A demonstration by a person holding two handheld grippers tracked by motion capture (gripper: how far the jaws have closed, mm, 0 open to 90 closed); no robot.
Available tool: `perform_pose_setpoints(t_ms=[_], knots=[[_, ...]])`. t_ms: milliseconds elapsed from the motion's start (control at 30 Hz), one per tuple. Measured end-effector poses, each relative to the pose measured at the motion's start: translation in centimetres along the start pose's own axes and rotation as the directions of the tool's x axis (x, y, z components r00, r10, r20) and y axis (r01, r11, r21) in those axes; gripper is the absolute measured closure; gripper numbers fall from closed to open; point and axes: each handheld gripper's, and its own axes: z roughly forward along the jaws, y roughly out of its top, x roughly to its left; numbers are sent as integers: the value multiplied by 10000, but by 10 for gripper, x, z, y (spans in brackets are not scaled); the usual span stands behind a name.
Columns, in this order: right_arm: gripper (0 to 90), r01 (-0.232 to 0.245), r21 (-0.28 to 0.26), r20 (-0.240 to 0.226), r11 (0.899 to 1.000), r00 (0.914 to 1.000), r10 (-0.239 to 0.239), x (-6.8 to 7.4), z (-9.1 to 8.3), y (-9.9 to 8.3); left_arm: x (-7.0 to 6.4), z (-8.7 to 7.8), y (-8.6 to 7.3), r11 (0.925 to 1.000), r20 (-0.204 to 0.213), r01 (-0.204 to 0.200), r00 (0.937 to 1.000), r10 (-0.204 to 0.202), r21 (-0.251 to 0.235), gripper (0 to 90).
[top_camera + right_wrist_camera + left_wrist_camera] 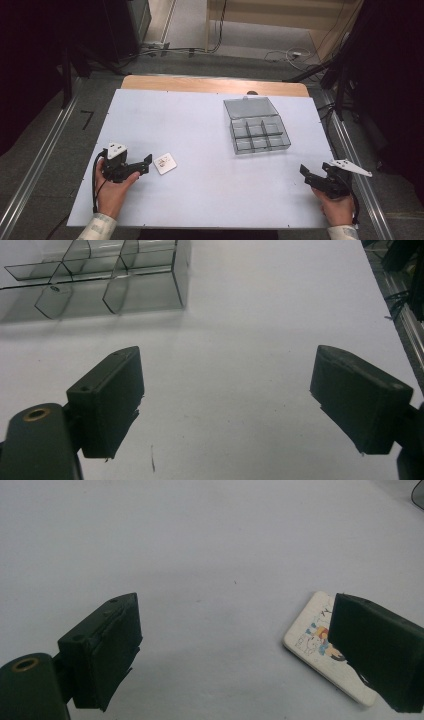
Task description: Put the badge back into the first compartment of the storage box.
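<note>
With jaws apart, the left gripper [142,165] sits just beside the card [165,163] at lower left of the bench [200,200], seemingly lining up a grasp that needs a small shift over it, while the right gripper [310,176] waits, jaws apart, lower right.

White table [200,190], clear compartment box [256,131] with open lid, cables [292,54] on floor, perhaps power leads
</note>
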Motion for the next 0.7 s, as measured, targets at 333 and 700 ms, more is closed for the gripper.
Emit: perform_pose_setpoints(t_ms=[333, 700], knots=[[124, -35, 22, -19, 10000, 10000, 35, 1, 0, 0, -4, 2, 0, 10000, 131, 7, 9999, -6, -13, 77], [124, -3, 19, -23, 10000, 10000, 3, 1, 0, 0, -9, 4, 0, 9999, 220, -127, 9997, 127, 23, 77]])
